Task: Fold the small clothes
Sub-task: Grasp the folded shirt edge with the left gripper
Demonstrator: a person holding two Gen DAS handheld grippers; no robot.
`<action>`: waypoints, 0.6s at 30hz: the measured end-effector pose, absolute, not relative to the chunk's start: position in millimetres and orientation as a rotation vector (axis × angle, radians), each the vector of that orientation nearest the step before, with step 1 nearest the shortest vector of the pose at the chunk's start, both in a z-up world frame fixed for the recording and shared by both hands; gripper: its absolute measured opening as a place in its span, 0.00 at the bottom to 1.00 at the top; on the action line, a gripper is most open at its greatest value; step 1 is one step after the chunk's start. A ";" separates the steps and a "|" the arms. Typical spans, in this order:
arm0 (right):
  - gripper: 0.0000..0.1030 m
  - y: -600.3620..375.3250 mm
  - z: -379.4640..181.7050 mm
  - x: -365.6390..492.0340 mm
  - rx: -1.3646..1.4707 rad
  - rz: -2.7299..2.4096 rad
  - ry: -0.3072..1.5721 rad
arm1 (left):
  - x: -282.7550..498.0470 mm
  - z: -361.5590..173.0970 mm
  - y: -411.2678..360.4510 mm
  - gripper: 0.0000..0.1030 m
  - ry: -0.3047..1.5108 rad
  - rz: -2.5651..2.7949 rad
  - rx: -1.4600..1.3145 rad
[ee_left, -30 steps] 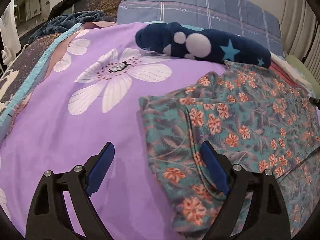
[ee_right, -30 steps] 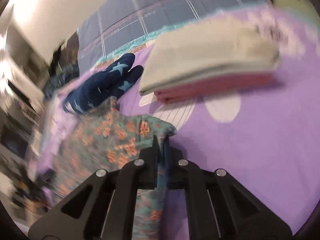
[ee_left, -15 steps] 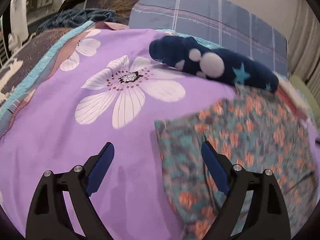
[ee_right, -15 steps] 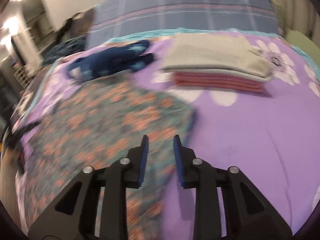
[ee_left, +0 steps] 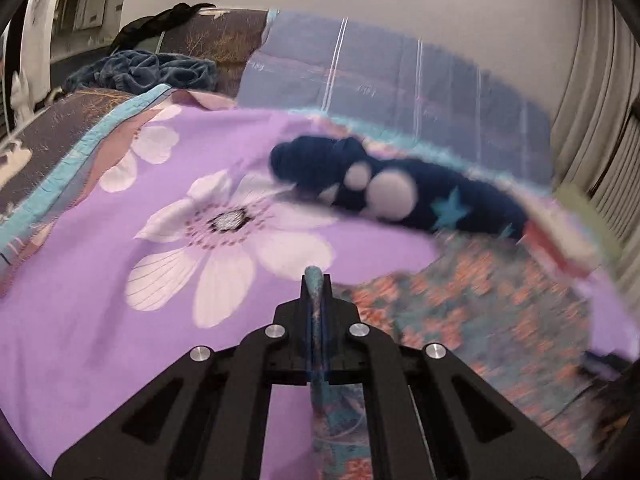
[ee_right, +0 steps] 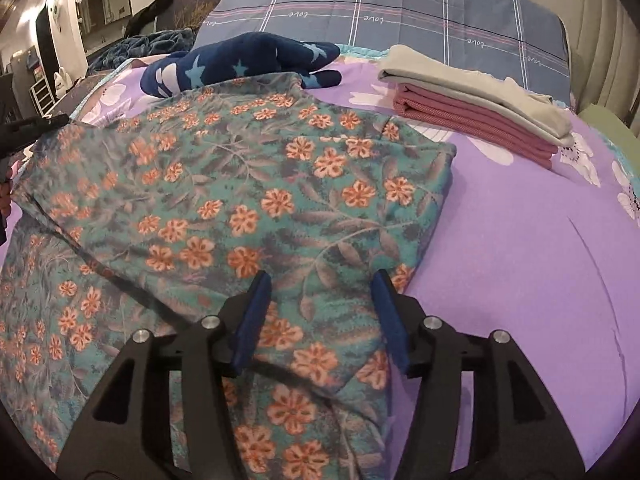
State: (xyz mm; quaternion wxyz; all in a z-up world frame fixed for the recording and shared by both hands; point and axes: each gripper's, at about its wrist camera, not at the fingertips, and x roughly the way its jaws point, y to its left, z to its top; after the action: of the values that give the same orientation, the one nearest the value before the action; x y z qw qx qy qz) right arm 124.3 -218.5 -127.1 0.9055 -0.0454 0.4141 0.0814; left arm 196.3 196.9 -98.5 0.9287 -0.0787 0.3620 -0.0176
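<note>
Here the floral garment [ee_right: 248,200] lies spread on the purple sheet [ee_right: 520,248], partly folded: one layer is doubled over another, and its fold edge runs slantwise from the left side down toward the near middle. Its right edge runs from a blunt corner near the folded stack [ee_right: 472,108] down to the right gripper [ee_right: 320,316]. The left gripper [ee_left: 317,280] is clamped tight on a pinch of the garment's edge; a thin ridge of teal cloth stands up between the blue pads, and more cloth hangs below them. From there the garment trails away to the right, blurred. The right gripper hovers over the near part of the garment with its jaws opening, about half apart; cloth lies under and between the fingers [ee_right: 252,320], but the pads do not press it.

The navy star-patterned piece [ee_right: 240,64] lies at the garment's far edge, and the garment's upper hem touches or overlaps it. The stack, grey on top of pink, sits apart from the garment, with a strip of bare sheet between. To the right of the garment a broad stretch of sheet is open. In the left wrist view the sheet to the left of the pinch is likewise bare, with large white flowers [ee_left: 224,232] printed on it. A plaid pillow [ee_right: 400,8] bounds the far side.
</note>
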 end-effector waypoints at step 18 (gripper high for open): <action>0.61 -219.1 -129.2 125.4 -0.068 0.201 0.856 | 79.8 -91.3 175.1 0.68 0.747 -0.180 -0.060</action>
State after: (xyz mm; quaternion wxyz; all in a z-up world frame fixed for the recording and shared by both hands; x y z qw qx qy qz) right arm 125.4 -219.1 -129.2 0.9044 -0.0327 0.4141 0.0974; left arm 79.8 175.1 -91.3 0.9267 -0.0294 0.3643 -0.0880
